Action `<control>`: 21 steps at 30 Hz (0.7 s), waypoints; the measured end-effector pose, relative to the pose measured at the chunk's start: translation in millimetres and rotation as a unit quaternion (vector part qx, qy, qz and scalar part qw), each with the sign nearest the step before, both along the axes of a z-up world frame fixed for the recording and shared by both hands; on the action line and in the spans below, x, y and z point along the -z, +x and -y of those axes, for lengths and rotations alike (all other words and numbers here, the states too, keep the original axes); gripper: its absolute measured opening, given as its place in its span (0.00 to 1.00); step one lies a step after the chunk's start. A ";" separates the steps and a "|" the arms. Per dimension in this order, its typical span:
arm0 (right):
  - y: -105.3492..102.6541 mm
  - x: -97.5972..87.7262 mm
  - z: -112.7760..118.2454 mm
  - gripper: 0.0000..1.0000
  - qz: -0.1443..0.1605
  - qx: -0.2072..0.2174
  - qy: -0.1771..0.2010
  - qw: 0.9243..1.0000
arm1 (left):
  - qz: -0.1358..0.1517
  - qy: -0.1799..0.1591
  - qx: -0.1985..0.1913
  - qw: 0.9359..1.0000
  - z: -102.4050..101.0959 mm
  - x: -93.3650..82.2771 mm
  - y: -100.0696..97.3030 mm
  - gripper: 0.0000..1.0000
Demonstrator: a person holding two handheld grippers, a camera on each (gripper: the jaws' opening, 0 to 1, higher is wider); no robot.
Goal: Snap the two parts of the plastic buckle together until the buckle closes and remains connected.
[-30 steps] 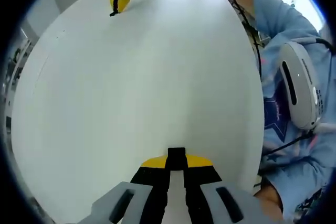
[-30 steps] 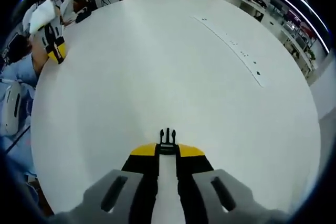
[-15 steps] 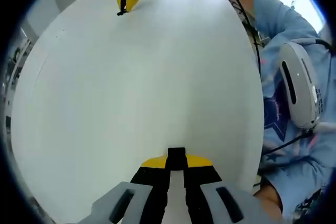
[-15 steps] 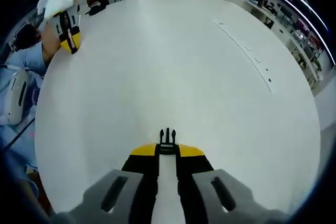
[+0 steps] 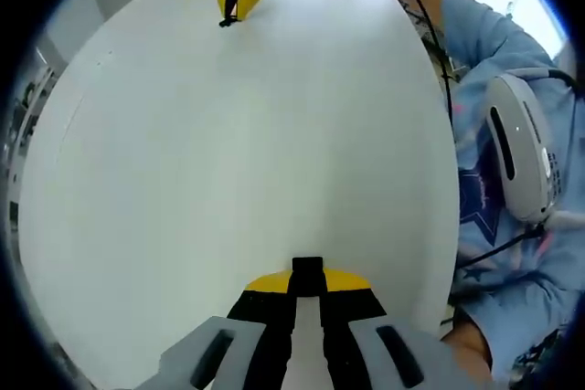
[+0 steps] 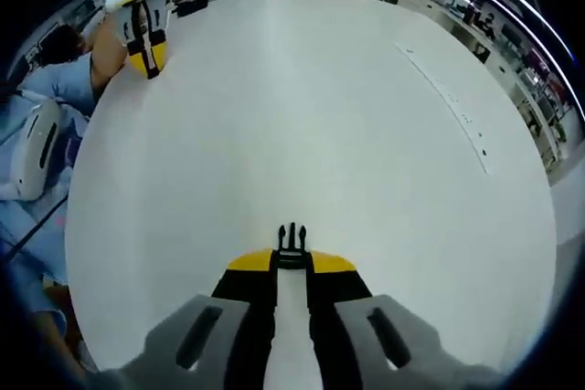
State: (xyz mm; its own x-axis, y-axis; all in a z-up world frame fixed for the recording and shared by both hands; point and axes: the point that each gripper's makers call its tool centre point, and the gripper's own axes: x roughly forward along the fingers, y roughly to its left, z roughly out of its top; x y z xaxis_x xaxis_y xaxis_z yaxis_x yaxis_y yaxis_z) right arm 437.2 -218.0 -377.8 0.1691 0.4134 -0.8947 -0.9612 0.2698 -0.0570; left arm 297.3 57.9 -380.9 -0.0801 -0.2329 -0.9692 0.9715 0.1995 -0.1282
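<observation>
In the left gripper view my left gripper (image 5: 307, 279) is shut on the black socket half of the buckle (image 5: 307, 267), which pokes out just past its yellow tips, low over the white table (image 5: 238, 152). Far across the table the right gripper (image 5: 236, 2) shows, a small black piece at its tip. In the right gripper view my right gripper (image 6: 292, 260) is shut on the black pronged half of the buckle (image 6: 292, 237), prongs pointing forward. The left gripper (image 6: 147, 50) shows at the upper left, held by a gloved hand. The two halves are far apart.
A person in a light blue sleeve (image 5: 498, 34) sits along the table's edge, with a white rounded device (image 5: 519, 157) and black cables at the body. That device (image 6: 38, 148) also shows at the left. A row of small marks (image 6: 452, 102) runs across the far table.
The right gripper has shifted across the far side of the table. Its view has swung, so the left gripper now sits further right in it. The left gripper has stayed still.
</observation>
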 end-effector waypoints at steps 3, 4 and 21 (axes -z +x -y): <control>-6.4 0.0 -1.7 0.12 0.000 -0.011 -0.003 1.000 | 0.000 0.000 0.000 1.000 0.3 0.2 -0.5 0.09; -7.8 0.0 -2.1 0.12 0.000 -0.013 -0.003 1.000 | -0.001 0.000 -0.001 1.000 0.4 0.2 -0.5 0.09; -56.3 0.7 -23.3 0.12 -0.002 -0.087 -0.007 0.996 | -0.003 0.000 -0.001 1.000 0.6 1.8 -2.1 0.09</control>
State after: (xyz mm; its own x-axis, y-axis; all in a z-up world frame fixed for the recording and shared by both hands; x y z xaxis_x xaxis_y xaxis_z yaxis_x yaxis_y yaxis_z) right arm 380.9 -194.7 -378.5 0.0924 0.4243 -0.9008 -0.9936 0.0982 -0.0557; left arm 295.2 57.3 -382.7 -0.0858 -0.2338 -0.9685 0.9702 0.2014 -0.1346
